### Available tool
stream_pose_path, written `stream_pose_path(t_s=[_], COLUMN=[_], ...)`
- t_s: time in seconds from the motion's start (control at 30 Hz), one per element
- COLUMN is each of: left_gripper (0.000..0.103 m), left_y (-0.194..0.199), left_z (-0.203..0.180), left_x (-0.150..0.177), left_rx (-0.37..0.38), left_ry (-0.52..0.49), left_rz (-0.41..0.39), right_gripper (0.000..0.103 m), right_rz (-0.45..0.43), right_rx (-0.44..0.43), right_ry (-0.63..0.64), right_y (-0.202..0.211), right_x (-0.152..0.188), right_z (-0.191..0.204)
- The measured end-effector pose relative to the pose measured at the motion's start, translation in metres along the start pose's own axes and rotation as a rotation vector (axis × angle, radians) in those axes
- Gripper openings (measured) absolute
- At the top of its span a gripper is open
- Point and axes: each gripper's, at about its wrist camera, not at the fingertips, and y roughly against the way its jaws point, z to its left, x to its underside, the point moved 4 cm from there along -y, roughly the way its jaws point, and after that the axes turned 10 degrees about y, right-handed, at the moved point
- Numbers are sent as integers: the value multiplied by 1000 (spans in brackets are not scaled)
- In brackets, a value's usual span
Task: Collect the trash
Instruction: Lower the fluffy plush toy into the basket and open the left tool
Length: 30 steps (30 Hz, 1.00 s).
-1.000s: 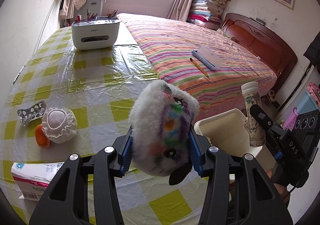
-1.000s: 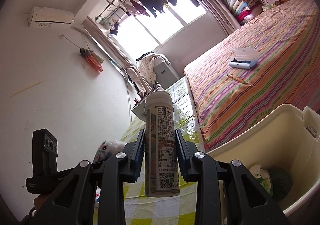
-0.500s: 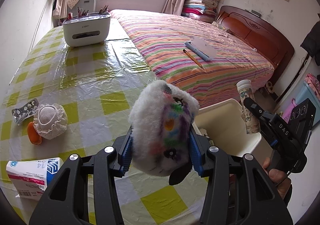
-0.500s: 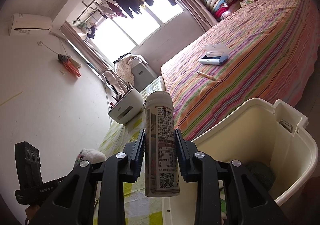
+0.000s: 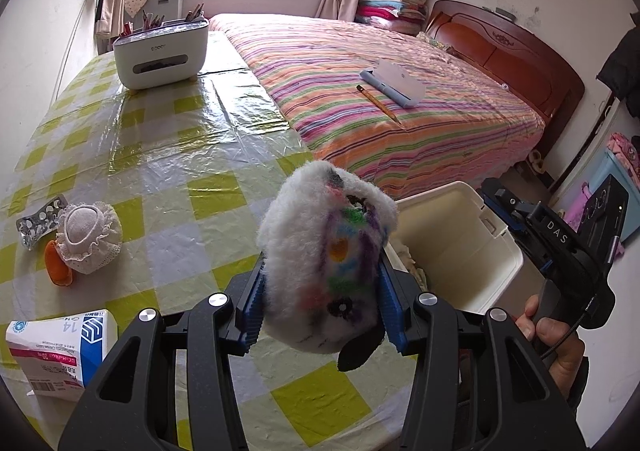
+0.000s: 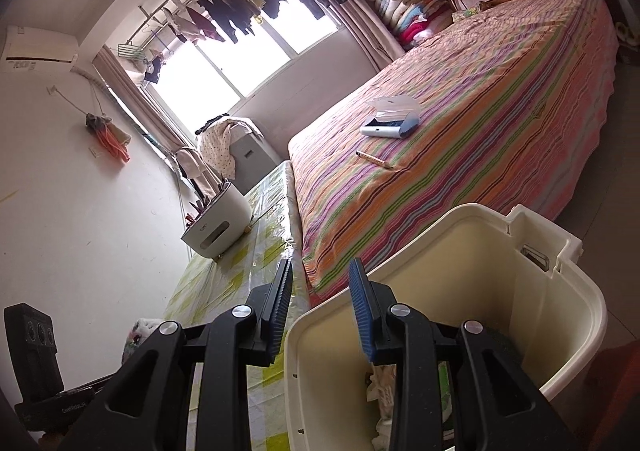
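Left hand-held gripper [image 5: 320, 303] is clamping a fluffy white plush toy [image 5: 324, 255] over the table [image 5: 168, 155] edge, beside the bin [image 5: 500, 263]. Right hand-held gripper [image 6: 320, 311] is hanging apart and empty at the bin's rim. Letting go early probably means the toy is bouncing off the rim onto the floor.

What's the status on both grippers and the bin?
Left gripper shut on fuzzy white toy, near bin. Right gripper open, empty, at bin rim. Bin mouth unobstructed.
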Motion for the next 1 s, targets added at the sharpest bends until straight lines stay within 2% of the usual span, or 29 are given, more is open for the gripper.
stream_pose_path(t_s=[0.2,0.27,0.33,0.67,1.0], left_gripper=[47,47,47,47,47], left_y=[-8,-10,-14,-38,-71], left_z=[-2,-4,-6,-19,-56], left_x=[3,5,6,-3,-20], left_rx=[-5,4,9,19,17], left_ry=[0,5,10,36,7], left_rz=[18,27,37,75,118], right_gripper=[31,44,51,52,53], right_rz=[26,10,-13,-143,-192], right_rx=[-3,1,9,29,27], right_ry=[-35,-43,-53,-136,-167], right_y=[-2,2,7,36,54], right_x=[4,3,1,-9,-11], right_z=[-6,-8,-9,-22,-32])
